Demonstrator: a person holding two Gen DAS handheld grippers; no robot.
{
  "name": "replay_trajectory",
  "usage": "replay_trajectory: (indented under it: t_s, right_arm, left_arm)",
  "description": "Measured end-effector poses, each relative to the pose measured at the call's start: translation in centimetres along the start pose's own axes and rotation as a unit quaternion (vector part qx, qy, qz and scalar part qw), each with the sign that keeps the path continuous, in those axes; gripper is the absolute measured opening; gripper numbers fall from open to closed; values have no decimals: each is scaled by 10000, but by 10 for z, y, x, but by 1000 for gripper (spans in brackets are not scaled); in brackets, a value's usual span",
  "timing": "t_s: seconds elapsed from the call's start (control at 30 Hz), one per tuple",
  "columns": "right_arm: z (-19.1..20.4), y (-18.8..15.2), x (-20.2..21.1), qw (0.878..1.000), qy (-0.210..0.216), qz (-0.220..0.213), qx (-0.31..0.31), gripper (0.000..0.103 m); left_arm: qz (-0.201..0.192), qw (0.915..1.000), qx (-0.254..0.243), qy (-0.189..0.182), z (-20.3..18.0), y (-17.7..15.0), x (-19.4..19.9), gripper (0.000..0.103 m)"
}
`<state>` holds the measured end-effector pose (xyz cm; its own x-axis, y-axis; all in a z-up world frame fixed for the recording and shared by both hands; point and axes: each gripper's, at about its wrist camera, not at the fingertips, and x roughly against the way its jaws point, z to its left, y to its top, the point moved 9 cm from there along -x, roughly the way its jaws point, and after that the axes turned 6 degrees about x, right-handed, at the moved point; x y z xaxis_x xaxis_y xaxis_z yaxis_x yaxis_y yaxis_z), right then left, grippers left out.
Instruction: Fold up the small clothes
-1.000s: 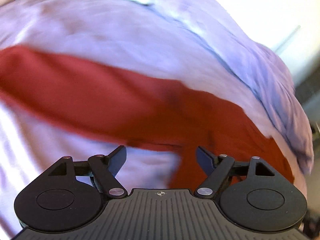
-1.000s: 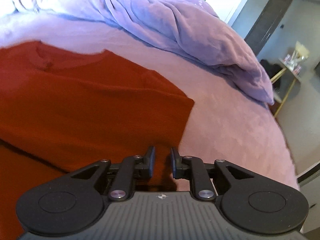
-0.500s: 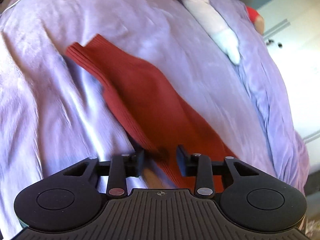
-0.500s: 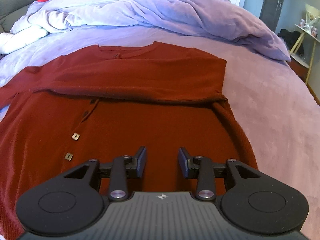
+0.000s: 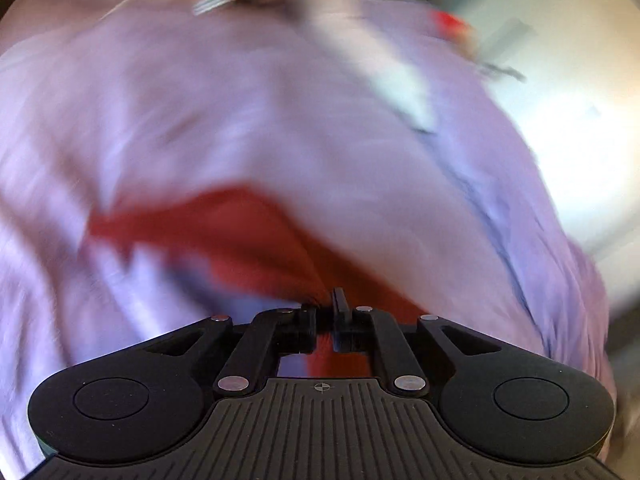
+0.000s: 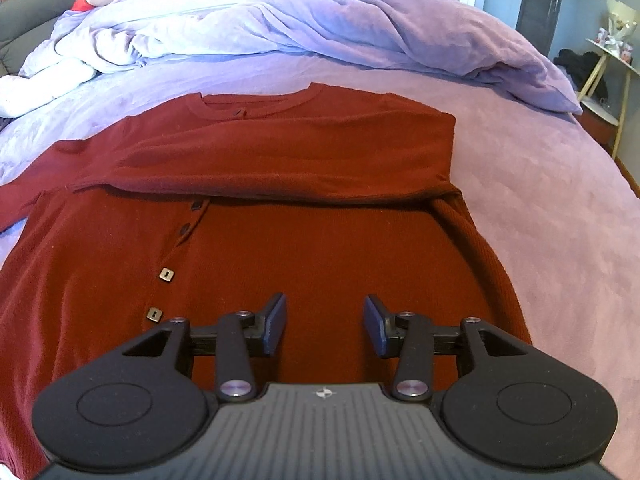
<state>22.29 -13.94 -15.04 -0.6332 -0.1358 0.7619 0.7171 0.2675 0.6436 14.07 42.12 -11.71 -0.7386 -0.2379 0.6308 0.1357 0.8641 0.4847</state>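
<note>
Two grippers, left gripper (image 5: pixel 325 312) jaws pinching red cardigan (image 6: pixel 304 240), right gripper (image 6: pixel 325 322) jaws opening, empty, rumpled duvet (image 6: pixel 360 28) beyond.

Rumpled lilac duvet (image 6: pixel 360 28) across the bedsheet (image 6: pixel 540 200) — small side table (image 6: pixel 612 60) beyond

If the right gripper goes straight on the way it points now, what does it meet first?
Most likely the red cardigan: the right gripper, jaws opening and empty, points down at its front panel. How far above the cloth it is stays unclear.
</note>
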Motion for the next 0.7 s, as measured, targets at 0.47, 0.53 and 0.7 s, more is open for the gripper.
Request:
replay_trajectory:
  t_s: [0.47, 0.53, 0.7]
  right_arm:
    - [-6, -4, 6, 9997, 95, -81, -201, 43]
    - [-12, -4, 9, 9997, 66, -89, -221, 43]
    - [-19, 4, 12, 9996, 112, -234, -105, 44]
  left_arm:
    - [1646, 9137, -3335, -1638, -244, -247, -14, 46]
    - [1768, 9167, -3263, -1481, -229, -257, -19, 46]
    - [1686, 9450, -2601, -1045, -179, -225, -20, 51]
